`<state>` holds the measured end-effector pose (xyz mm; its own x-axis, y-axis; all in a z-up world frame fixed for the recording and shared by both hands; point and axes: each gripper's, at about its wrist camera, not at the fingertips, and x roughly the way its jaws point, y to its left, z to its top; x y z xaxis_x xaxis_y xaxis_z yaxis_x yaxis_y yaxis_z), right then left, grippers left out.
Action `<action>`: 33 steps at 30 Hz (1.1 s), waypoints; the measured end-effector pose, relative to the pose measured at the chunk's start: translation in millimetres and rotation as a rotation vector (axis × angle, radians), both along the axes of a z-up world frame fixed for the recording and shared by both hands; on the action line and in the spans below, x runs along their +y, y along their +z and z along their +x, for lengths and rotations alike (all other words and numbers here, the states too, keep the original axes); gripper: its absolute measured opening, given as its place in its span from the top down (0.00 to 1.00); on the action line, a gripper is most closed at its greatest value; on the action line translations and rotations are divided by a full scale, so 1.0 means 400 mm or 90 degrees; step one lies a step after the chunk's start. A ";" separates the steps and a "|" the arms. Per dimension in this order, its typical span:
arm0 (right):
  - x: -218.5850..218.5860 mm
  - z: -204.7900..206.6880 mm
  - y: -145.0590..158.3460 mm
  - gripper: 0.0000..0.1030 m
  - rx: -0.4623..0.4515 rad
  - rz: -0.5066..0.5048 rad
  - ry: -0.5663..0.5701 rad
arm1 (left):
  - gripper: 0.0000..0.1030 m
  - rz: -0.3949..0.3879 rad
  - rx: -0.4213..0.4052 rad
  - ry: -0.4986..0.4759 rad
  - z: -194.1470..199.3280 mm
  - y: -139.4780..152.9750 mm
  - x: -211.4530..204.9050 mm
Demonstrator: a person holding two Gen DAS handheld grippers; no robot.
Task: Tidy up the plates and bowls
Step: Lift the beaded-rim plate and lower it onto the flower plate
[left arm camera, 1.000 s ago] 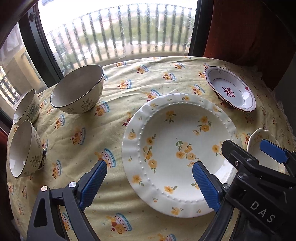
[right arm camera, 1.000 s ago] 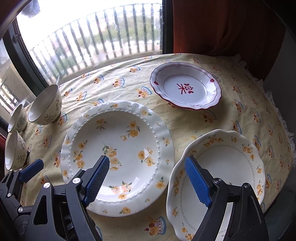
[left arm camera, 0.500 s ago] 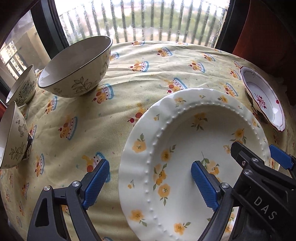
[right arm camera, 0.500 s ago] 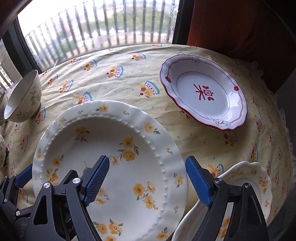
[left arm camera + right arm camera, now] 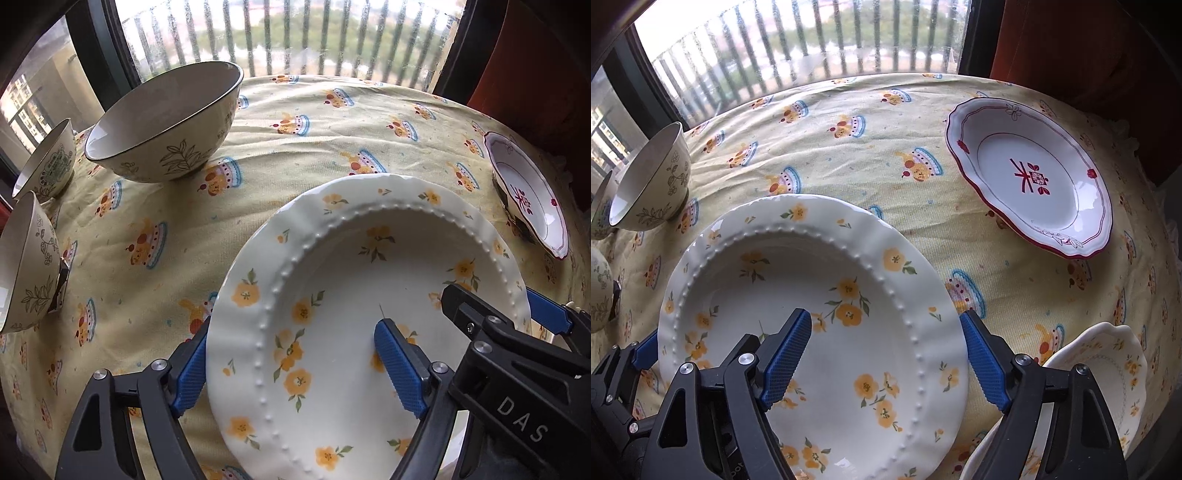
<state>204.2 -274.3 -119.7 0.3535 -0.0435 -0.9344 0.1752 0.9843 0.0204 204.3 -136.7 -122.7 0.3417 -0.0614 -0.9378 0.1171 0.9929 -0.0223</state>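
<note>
yellow-flower plate [image 5: 354,325]: large white plate with beaded inner ring, on the tablecloth [image 5: 295,147], filling the 5 o'clock part of the left wrist view and the 7 o'clock part of the right wrist view.

left gripper [image 5: 291,363]: jaws spread, straddling the plate's left rim; 1 blue pad outside the rim at 7 o'clock, the other over the plate's well. whether either pad touches the plate cannot be told.

right gripper [image 5: 888,356]: jaws spread, straddling the plate's right rim; 1 pad over the well, the other just outside the rim at 5 o'clock. contact cannot be told.

red-trimmed plate [image 5: 1030,177]: white with a red centre mark, at 2 o'clock in the right wrist view, well apart from the flower plate.

scalloped plate [image 5: 1104,373]: white with small yellow flowers, at 4 o'clock in the right wrist view, near the right gripper's outer finger.

large bowl [image 5: 162,122]: cream with leaf sprigs, upright, at 10 o'clock in the left wrist view.

2 small bowls [image 5: 48,162] [image 5: 26,266]: leaf-patterned, at 9 o'clock along the table's left edge, near each other.

window railing [image 5: 277,33]: at 12 o'clock behind the table.
</note>
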 end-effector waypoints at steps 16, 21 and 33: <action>0.051 -0.017 -0.001 0.38 -0.022 0.021 0.044 | 0.22 0.001 -0.008 0.010 -0.022 0.002 0.059; 0.043 -0.005 -0.011 0.38 -0.017 0.041 0.064 | 0.23 -0.001 -0.009 0.008 -0.022 0.003 0.055; 0.048 -0.011 -0.011 0.42 -0.008 0.023 0.069 | 0.28 -0.014 -0.003 0.033 -0.016 0.008 0.069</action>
<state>199.7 -255.0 -124.0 0.3660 0.0287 -0.9302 0.0675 0.9961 0.0573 197.9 -109.0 -119.6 0.3489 -0.0647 -0.9349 0.0661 0.9968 -0.0443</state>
